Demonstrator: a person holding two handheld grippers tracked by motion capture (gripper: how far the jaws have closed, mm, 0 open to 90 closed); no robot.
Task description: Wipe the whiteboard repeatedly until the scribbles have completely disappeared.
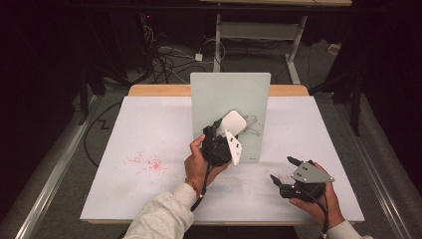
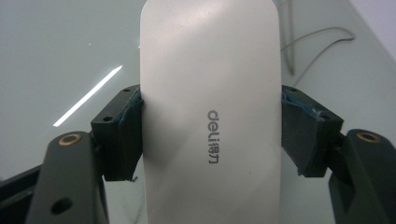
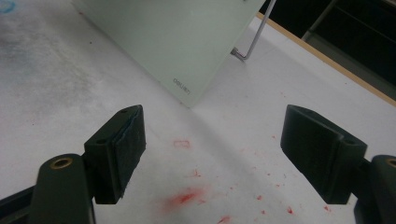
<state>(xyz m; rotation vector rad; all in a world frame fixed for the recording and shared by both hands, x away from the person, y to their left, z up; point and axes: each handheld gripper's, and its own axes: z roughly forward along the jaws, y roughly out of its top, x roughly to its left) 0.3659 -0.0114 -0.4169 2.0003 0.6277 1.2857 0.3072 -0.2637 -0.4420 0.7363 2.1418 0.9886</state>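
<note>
A pale green glass board point(image 1: 230, 94) stands upright on the white table point(image 1: 308, 124). My left gripper point(image 1: 226, 128) is shut on a white rounded eraser point(image 1: 233, 122) and holds it against the board's lower middle. In the left gripper view the eraser point(image 2: 210, 116), printed "deli", sits clamped between both pads, with the board point(image 2: 60, 46) behind it and thin drawn lines point(image 2: 317, 42) to its right. My right gripper point(image 1: 281, 168) rests open near the table's front right, with nothing between its jaws. In its own view the right gripper point(image 3: 212, 144) faces the board's lower corner point(image 3: 177, 37).
Red marker specks point(image 1: 147, 163) dot the table left of the board, and more red smears point(image 3: 184, 198) lie under the right gripper. A thin metal stand leg point(image 3: 254, 39) props the board from behind. Cables and a desk frame point(image 1: 259, 35) lie on the floor beyond.
</note>
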